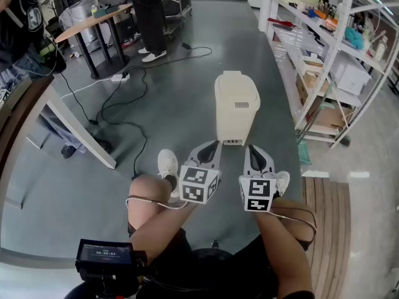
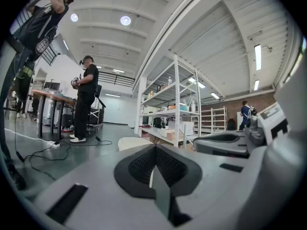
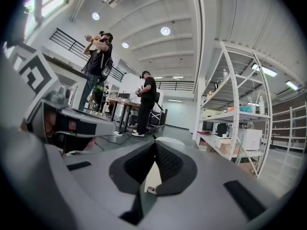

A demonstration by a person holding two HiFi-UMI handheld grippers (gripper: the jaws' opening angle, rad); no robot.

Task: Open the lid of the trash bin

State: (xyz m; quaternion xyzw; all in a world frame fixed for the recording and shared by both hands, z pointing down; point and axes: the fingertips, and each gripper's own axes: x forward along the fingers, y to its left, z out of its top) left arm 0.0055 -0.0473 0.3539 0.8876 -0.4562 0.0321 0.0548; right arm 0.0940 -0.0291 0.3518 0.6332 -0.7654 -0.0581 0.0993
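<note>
A cream trash bin [image 1: 237, 108] stands on the grey floor straight ahead with its lid down. Both grippers hover just short of its near side, pointing at it. My left gripper [image 1: 214, 144] is shut with nothing in it, its tips near the bin's lower left corner. My right gripper [image 1: 251, 148] is also shut and empty, near the lower right corner. In the left gripper view the bin's top [image 2: 130, 142] shows just past the closed jaw tips [image 2: 154, 147]. In the right gripper view the bin [image 3: 169, 140] sits right behind the tips [image 3: 154, 144].
A white shelf rack [image 1: 330, 55] full of boxes runs along the right. A wooden table [image 1: 37, 104] juts in from the left, and black cables [image 1: 118, 108] trail across the floor. A person [image 1: 149, 17] stands at the back. A slatted wooden board [image 1: 327, 217] lies at lower right.
</note>
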